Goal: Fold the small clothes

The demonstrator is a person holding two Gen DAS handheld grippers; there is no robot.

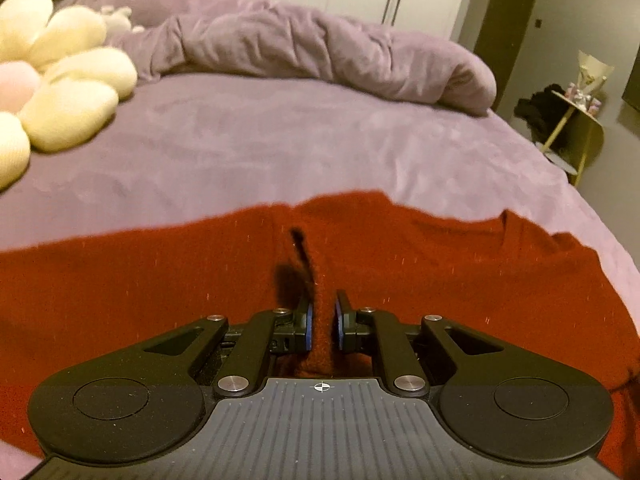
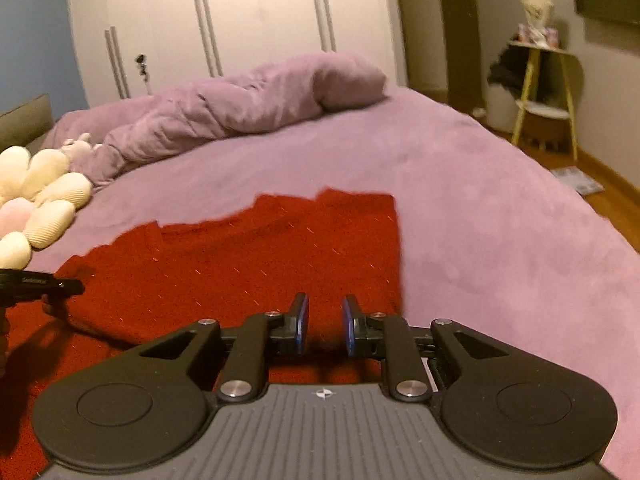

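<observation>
A small dark red knit garment (image 1: 440,264) lies spread on the purple bed (image 1: 280,140), reaching from edge to edge across the left wrist view. My left gripper (image 1: 322,312) is shut on a raised ridge of this red cloth, which stands up between the blue pads. In the right wrist view the garment (image 2: 240,264) shows a straight right edge and a stepped far edge. My right gripper (image 2: 324,320) hovers over the garment's near right corner, its pads apart with nothing pinched between them. A black finger of the left gripper (image 2: 60,286) pokes in at the left edge.
A rumpled purple duvet (image 1: 320,48) lies along the far side of the bed. A cream flower-shaped plush (image 1: 68,80) sits at the left. To the right, off the bed, stands a yellow side table (image 2: 544,92) on a wooden floor. White wardrobe doors (image 2: 240,20) are behind.
</observation>
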